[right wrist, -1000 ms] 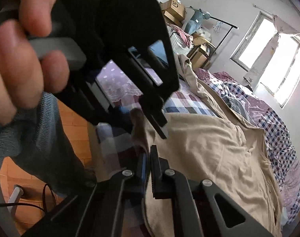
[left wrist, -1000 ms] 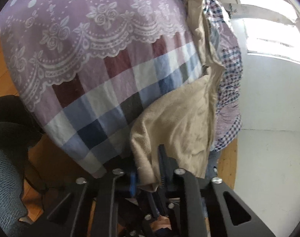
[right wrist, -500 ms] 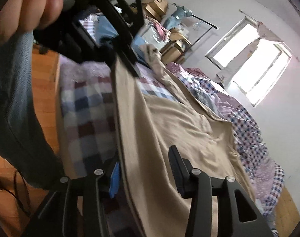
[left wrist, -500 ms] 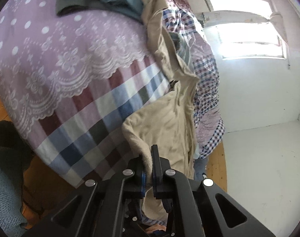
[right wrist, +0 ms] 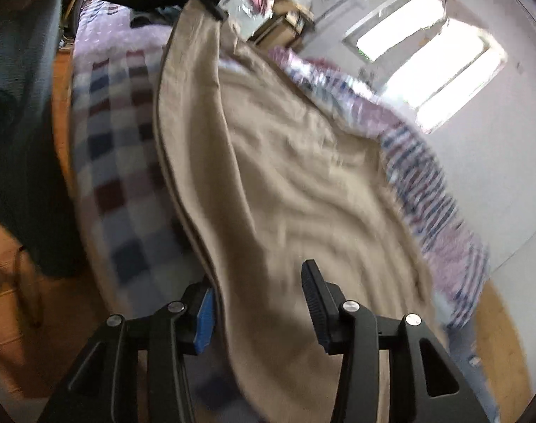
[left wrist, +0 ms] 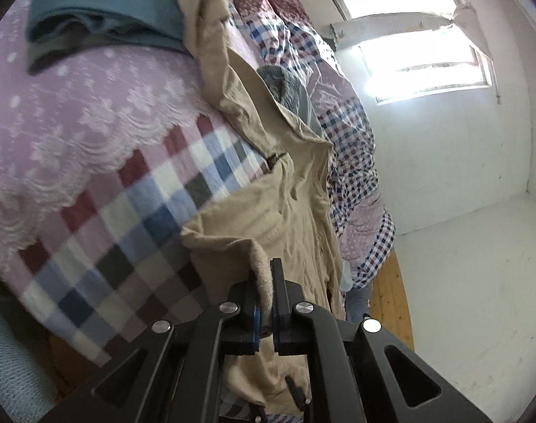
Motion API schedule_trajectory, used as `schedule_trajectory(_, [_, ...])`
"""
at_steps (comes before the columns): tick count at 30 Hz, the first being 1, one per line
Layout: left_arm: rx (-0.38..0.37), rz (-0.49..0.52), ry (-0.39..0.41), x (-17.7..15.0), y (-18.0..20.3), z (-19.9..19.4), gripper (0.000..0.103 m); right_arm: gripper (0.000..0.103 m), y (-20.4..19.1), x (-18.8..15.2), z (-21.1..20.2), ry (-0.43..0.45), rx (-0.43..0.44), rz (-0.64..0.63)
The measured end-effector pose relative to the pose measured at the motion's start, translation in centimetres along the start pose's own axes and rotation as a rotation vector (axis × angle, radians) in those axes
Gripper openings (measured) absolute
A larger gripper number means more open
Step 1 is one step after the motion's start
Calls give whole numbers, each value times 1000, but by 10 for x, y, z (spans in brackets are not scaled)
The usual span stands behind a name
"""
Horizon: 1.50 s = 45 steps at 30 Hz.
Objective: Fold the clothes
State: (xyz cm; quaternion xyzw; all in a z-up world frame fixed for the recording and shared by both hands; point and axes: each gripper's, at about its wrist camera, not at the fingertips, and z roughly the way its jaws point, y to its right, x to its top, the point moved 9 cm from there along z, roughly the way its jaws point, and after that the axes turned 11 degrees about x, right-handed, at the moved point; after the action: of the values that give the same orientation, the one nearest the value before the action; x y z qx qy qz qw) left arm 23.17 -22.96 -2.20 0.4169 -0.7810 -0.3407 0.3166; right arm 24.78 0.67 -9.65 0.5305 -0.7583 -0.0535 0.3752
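Observation:
A beige garment (left wrist: 289, 208) lies spread over the bed, wrinkled, with one corner lifted. My left gripper (left wrist: 264, 278) is shut on that corner, and a fold of beige cloth sticks up between its pads. In the right wrist view the same garment (right wrist: 285, 176) stretches from the left gripper (right wrist: 211, 3) at the top down to my right gripper (right wrist: 257, 278). The right jaws are opening. The garment's hem runs between them close to the blue-padded left finger (right wrist: 204, 312), and neither pad presses on it.
The bed carries a checked blanket (left wrist: 127, 232), a lilac lace-edged cover (left wrist: 74, 112) and a rumpled checked quilt (left wrist: 349, 148). Folded teal clothes (left wrist: 109, 7) sit at the far end. A person's grey-green sleeve (right wrist: 21, 105) hangs at left over wooden floor (right wrist: 7, 275). Boxes (right wrist: 289, 21) stand behind.
My right gripper went from shut to open and slid along the garment's hem away from the left gripper. The left gripper rose, still holding the corner, and the hem now hangs taut.

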Motion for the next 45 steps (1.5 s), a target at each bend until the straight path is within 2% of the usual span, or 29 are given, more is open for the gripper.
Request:
schedule_trajectory(4, [7,1,-17,-8,14,12,3,53,15,-37,-22,-66,111,119])
schedule_trajectory(7, [8,13,-30,-15,23,19,3,53,39,-67,-50,-77,161,258])
schedule_trajectory(9, [6,22,-40,-20,28,23,3,54,66,-90,-69,-73,178,389])
schedule_trajectory(15, [11,30,-60,-32,37,33,3,54,158,-181,-116,-24,248,908])
schedule_trajectory(20, [22,42,-65,-41,41,39,3,54,185,-240,-120,-43,289,1152])
schedule_trajectory(23, [30,46,-62,-43,41,42,3,54,185,-255,-114,-80,291,1194])
schedule_trajectory(30, [47,59,-44,-43,40,43,3,47,184,-256,-92,-108,314,1187])
schedule_trajectory(35, [50,84,-20,-41,41,39,3,22,177,-259,-74,-182,316,1163])
schedule_trajectory(37, [52,91,-13,-41,41,37,3,8,173,-257,-72,-200,317,1145])
schedule_trajectory(41, [43,88,3,-38,39,28,3,4,180,-248,-92,-128,292,1146])
schedule_trajectory(45, [19,121,31,-36,45,12,3,3,194,-238,-120,-10,266,1182])
